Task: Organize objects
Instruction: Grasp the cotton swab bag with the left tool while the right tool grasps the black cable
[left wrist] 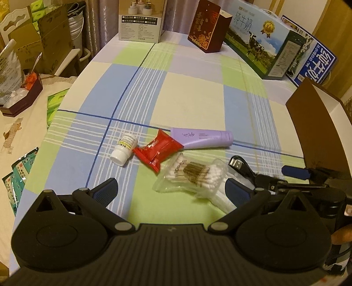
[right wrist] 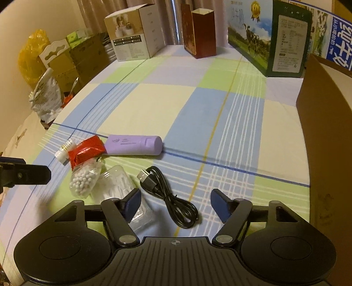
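Right gripper (right wrist: 175, 201): jaws stood partly apart with nothing pressed between them; it pointed down at the coil of the USB cable (right wrist: 169, 198), which lay between the fingertips without touching either pad (judged: lined up to pinch the coil, the bulkiest part of the cable).
Left gripper (left wrist: 170, 187): jaws wide apart and empty, hanging over the cotton swab pack (left wrist: 193, 173); the right-hand pad sat just beside the pack's edge (contact could not be told).
Cotton swab pack: lay flat on the checked tablecloth (left wrist: 193, 96), nearest the left claw, one end touching the red sachet (left wrist: 158, 150).
Second swab container (right wrist: 114, 182): a clear tub on its side, partly hidden behind the right gripper's left finger.
Red sachet: rested across the tail of the purple tube (left wrist: 202, 138), with the white pill bottle (left wrist: 124, 148) on its side against it (a loose heap, so lifting one could drag a neighbour).
Brown cardboard box (right wrist: 325, 132): stood open at the table's right edge, well apart from the heap (judged: the likely destination, since it was the only open container within reach).
Far edge: a white product box (left wrist: 140, 19), a dark red gift box (left wrist: 206, 28) and a milk carton case (left wrist: 259, 41) stood upright in a row, clear of the work area.
Progress: all small items were on the cloth; sorting judged barely begun.
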{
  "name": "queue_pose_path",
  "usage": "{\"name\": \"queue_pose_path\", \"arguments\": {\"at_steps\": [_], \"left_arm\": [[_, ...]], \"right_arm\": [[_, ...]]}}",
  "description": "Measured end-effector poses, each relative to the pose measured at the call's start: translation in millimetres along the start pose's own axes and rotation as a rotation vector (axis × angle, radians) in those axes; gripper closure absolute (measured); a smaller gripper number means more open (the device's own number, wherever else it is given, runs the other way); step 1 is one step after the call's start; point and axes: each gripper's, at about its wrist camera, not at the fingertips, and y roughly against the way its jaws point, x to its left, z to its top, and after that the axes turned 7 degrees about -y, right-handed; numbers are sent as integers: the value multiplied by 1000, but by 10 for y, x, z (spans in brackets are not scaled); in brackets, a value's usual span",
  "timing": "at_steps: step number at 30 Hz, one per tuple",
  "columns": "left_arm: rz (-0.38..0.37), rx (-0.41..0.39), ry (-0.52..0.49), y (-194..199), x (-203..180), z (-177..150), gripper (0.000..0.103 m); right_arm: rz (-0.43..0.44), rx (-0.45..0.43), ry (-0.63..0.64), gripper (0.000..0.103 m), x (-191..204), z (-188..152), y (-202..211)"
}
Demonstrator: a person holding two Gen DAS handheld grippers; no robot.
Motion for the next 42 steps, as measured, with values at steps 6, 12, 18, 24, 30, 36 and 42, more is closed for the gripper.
{"name": "queue_pose_path", "arguments": {"at_steps": [6, 12, 18, 24, 30, 36, 42], "left_arm": [[-6, 10, 5, -124, -15, 105, 1], [-8, 19, 10, -238, -27, 190, 1], [-15, 25, 17, -370, -86, 247, 1], [5, 47, 9, -554, -119, 214, 2], [27, 82, 15, -582, 44, 15, 8], [48, 110, 32, -516, 271, -254, 10], [23, 80, 50, -482, 236, -211, 10]], "right_arm": [[11, 29, 13, 43, -29, 38, -134], [18, 67, 36, 48, -28, 34, -271], [-29, 55, 123, 62, 38, -15, -345], [-49, 45, 88, 72, -60, -28, -307], [-63, 53, 36, 73, -153, -93, -190], [-72, 71, 12, 71, -183, -134, -107], [-54, 26, 94, 54, -110, -49, -151]]}}
